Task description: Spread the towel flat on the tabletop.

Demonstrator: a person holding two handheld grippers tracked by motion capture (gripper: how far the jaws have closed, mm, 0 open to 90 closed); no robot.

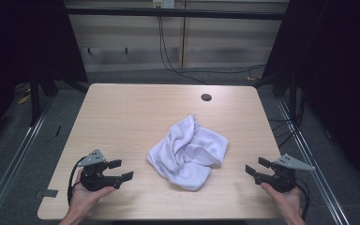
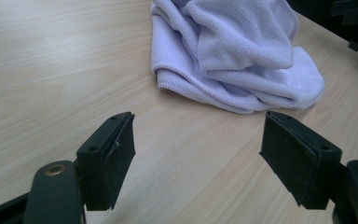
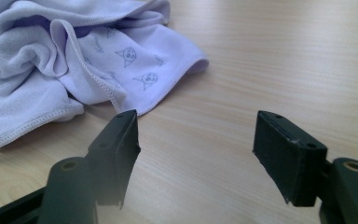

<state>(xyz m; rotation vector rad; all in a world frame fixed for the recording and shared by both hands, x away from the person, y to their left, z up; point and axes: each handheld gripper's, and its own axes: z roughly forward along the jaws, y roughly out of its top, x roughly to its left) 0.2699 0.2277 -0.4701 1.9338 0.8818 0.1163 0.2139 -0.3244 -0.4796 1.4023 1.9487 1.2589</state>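
One crumpled white towel (image 1: 187,152) is seen lying near the middle of the wooden table (image 1: 122,112), between the two grippers and apart from both. The left gripper (image 1: 120,170) and the right gripper (image 1: 255,168) are held low over the near edge, each with jaws spread wide and nothing between them. A dark round hole (image 1: 206,97) is set in the tabletop's far side. Grey floor and black cables (image 1: 168,56) are seen beyond.

A crumpled white towel (image 1: 187,152) lies on the table (image 1: 122,112) between the open left gripper (image 1: 121,170) and right gripper (image 1: 257,167)
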